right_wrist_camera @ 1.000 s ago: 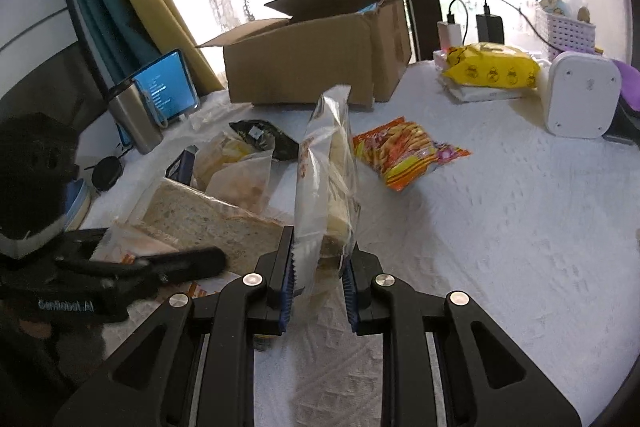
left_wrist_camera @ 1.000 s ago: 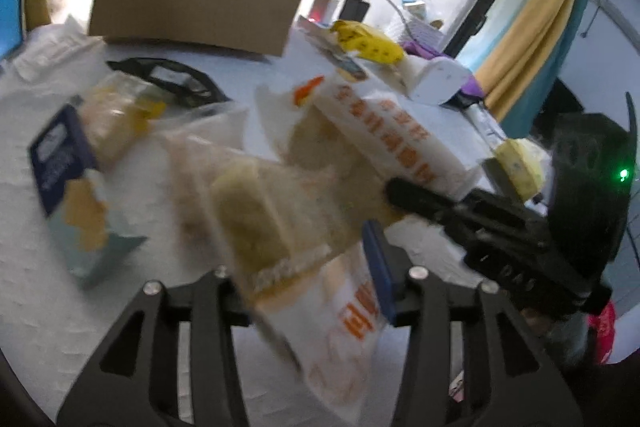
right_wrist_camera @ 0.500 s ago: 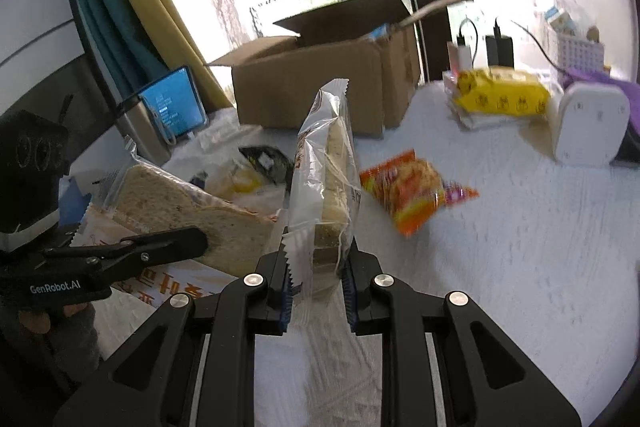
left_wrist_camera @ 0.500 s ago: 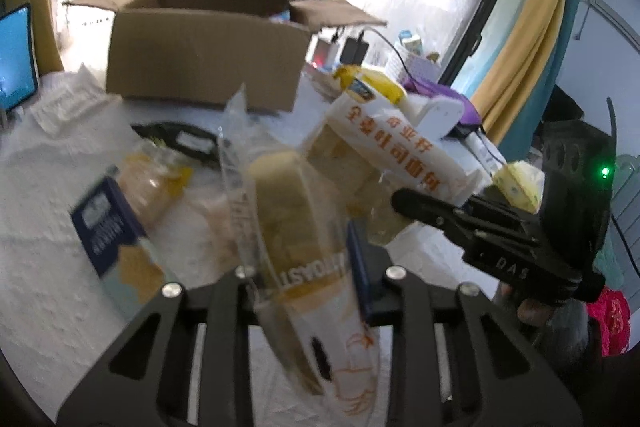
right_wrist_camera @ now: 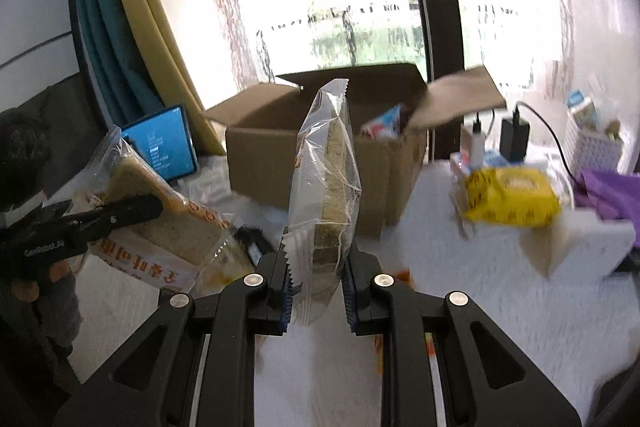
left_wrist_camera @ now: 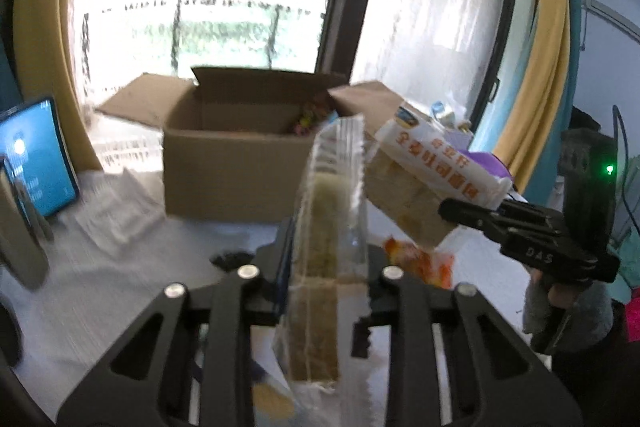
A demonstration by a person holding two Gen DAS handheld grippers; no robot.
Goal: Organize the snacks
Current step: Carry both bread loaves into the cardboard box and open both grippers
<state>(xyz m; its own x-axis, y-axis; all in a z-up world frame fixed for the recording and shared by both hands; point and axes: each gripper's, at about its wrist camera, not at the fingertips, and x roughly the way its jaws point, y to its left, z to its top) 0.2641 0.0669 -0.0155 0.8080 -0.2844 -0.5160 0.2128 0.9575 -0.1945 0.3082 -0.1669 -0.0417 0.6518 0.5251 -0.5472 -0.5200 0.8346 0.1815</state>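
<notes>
Far left, a blue tablet (right_wrist_camera: 162, 143) leaning by the curtain. Left gripper (left_wrist_camera: 325, 279) clamped tight on 1 bread pack (left_wrist_camera: 326, 251), held up on edge above the white table (right_wrist_camera: 500, 307). Right gripper (right_wrist_camera: 317, 285) squeezing a second bread pack (right_wrist_camera: 326, 183), also upright. Far behind both, an open cardboard box (left_wrist_camera: 236, 175). Far right, a yellow snack bag (right_wrist_camera: 510, 197) lying on the table.

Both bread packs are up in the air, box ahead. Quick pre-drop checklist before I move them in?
1. Left gripper shut on left bread pack: ok.
2. Right gripper shut on right bread pack: ok.
3. Cardboard box flaps open: ok.
4. Free room inside the box: cannot tell; some snacks already inside.
5. Packs apart from each other: ok, though close.
6. Orange snack bag on the table, not yet boxed: not ok.
</notes>
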